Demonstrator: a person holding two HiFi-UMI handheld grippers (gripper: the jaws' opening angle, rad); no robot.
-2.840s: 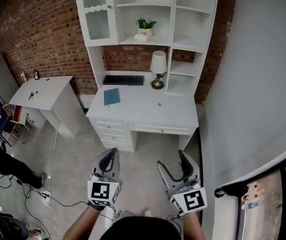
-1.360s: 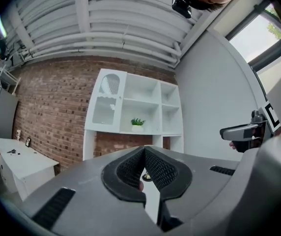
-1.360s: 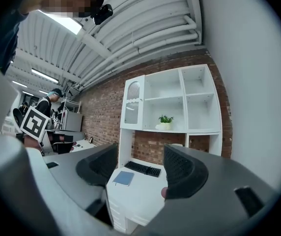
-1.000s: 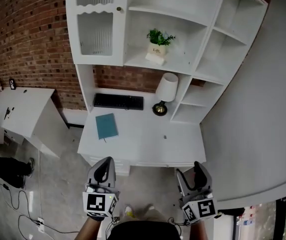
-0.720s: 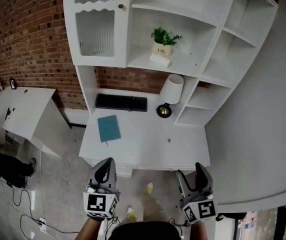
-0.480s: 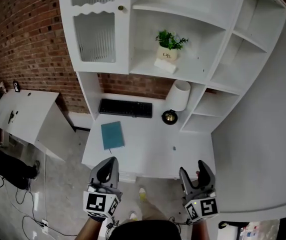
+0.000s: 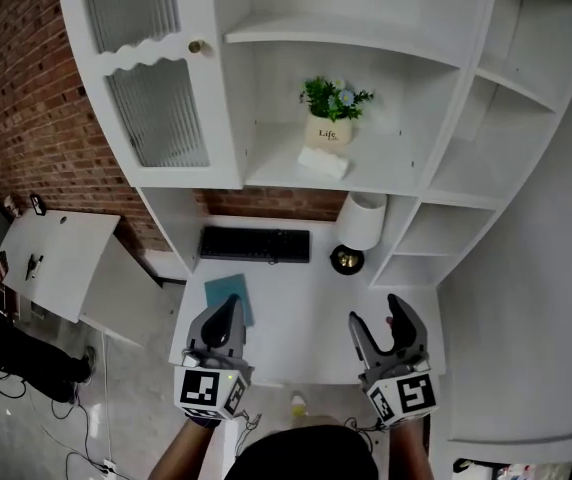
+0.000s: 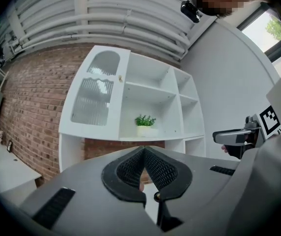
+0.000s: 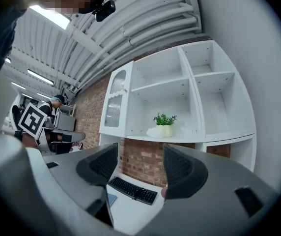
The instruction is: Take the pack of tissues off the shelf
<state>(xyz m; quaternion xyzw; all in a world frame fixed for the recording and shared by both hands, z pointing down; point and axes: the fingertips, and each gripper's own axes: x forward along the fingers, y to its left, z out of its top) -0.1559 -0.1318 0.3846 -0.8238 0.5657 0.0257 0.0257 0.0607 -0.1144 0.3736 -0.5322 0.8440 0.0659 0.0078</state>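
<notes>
A tall white shelf unit stands against a red brick wall above a white desk. The soft white pack of tissues lies on the middle shelf, just in front of a small potted green plant. Both grippers hang low over the desk, well apart from the pack. The left gripper has its jaws pressed together and empty. The right gripper holds its jaws apart with nothing between them, probably readied for the reach up.
</notes>
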